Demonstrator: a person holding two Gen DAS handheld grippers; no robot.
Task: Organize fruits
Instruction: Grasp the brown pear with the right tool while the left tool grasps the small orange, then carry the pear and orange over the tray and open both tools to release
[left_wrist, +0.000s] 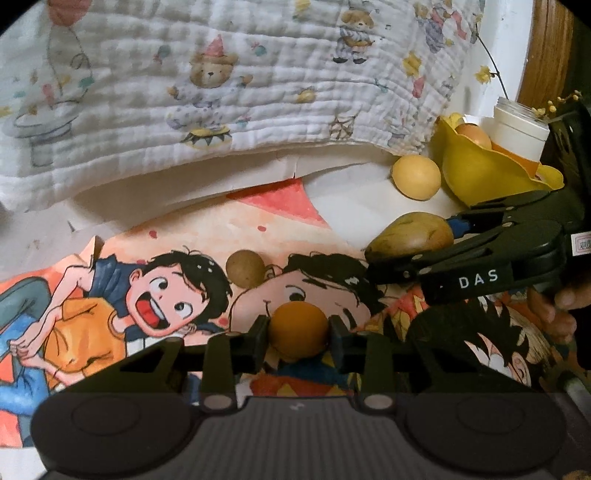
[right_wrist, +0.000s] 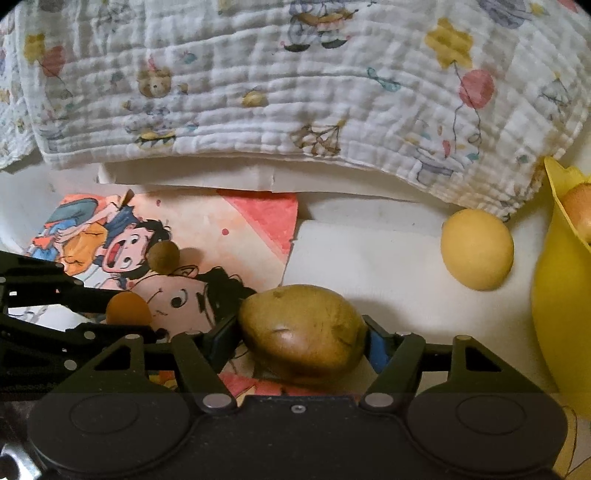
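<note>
My left gripper (left_wrist: 299, 336) clamped the small round orange fruit (left_wrist: 298, 328) on the cartoon-printed paper mat (left_wrist: 177, 258). My right gripper (right_wrist: 301, 338) clamped the brownish-green oval fruit (right_wrist: 301, 332), near the yellow plastic bowl (right_wrist: 557, 314) at far right.

Dim warm light, soft focus, fisheye bending, dark vignetted corners.
</note>
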